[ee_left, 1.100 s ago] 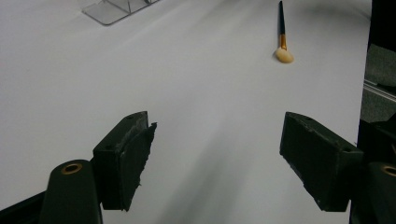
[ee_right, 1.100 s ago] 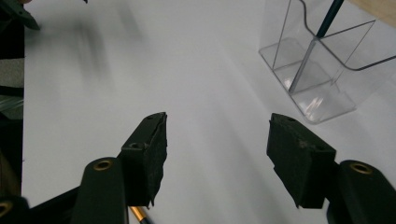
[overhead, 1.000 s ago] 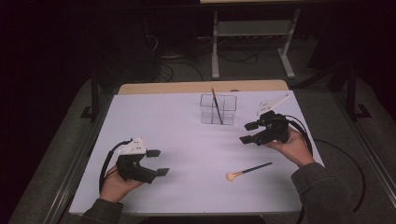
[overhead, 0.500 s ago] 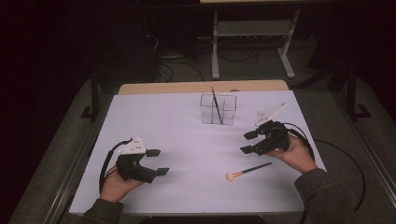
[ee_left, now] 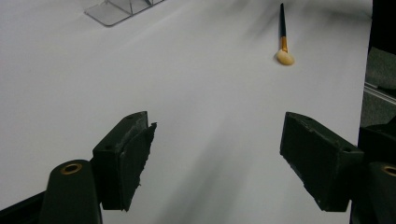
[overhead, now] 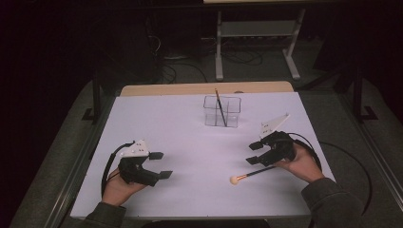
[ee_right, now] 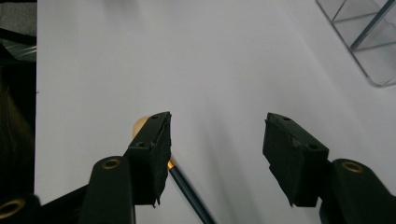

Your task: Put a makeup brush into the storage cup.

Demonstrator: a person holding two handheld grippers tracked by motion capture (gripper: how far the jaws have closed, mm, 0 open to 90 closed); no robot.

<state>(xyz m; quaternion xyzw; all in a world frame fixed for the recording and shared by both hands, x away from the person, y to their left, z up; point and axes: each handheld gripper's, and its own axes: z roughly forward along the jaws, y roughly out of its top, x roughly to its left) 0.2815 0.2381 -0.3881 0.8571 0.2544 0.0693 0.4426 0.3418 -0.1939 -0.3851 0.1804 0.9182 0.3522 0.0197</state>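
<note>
- The makeup brush [overhead: 250, 175] lay flat on the white counter [overhead: 180, 123], near the person's edge on the right, its pale bristle head pointing left and its dark handle running up to the right under the right gripper [overhead: 257, 153].
- One thin dark stick [overhead: 220, 107] stood leaning in the clear organiser [overhead: 222, 111] at the far middle of the counter — that part looked done, as far as the pictures allowed a call.
- Left to do, by my reading: grab the brush, carry it over, drop it in the clear organiser. The brush was not yet lifted.
- Right gripper — its jaws had just been closing, but a wide gap remained. In the right gripper view the brush handle [ee_right: 187, 191] ran under the left-hand jaw rather than between the two, the gold ferrule peeking out beside it; whether the jaw touched the handle could not be told. Nothing was clamped.
- Left gripper [overhead: 161, 165] rested low on the counter at the near left, jaws spread wide, nothing between them; the brush [ee_left: 283, 39] sat well apart from it.
</note>
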